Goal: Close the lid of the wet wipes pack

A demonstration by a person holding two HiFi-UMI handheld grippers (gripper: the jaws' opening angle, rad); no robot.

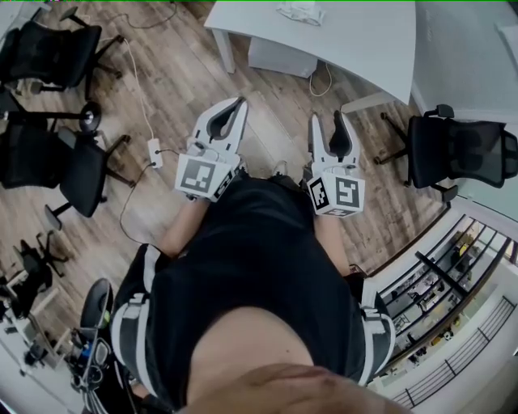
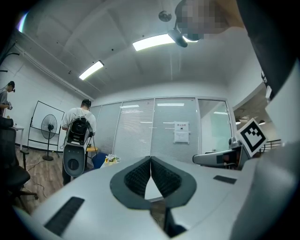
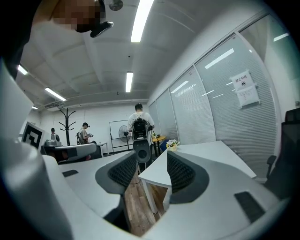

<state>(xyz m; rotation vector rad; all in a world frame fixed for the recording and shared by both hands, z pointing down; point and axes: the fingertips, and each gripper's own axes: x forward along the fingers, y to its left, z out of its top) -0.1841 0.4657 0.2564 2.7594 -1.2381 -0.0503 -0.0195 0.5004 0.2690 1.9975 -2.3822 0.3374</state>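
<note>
At the far edge of the white table (image 1: 356, 40) lies a small white pack (image 1: 299, 11), cut off by the top of the head view; its lid cannot be made out. Both grippers are held level in front of the person's body, well short of the table. The jaws of my left gripper (image 1: 241, 102) (image 2: 150, 158) meet at the tips, with nothing between them. My right gripper (image 1: 328, 118) (image 3: 152, 154) stands open and empty, and the table corner (image 3: 154, 176) shows through its gap. A small pale and yellow object (image 3: 172, 144) sits on the table's far side.
Black office chairs stand at the left (image 1: 48, 48) and the right (image 1: 461, 149) on the wooden floor. A power strip with a cable (image 1: 154, 152) lies at the left. A person with a backpack (image 2: 79, 126) stands by a fan (image 2: 48, 126) farther back, in front of glass partitions.
</note>
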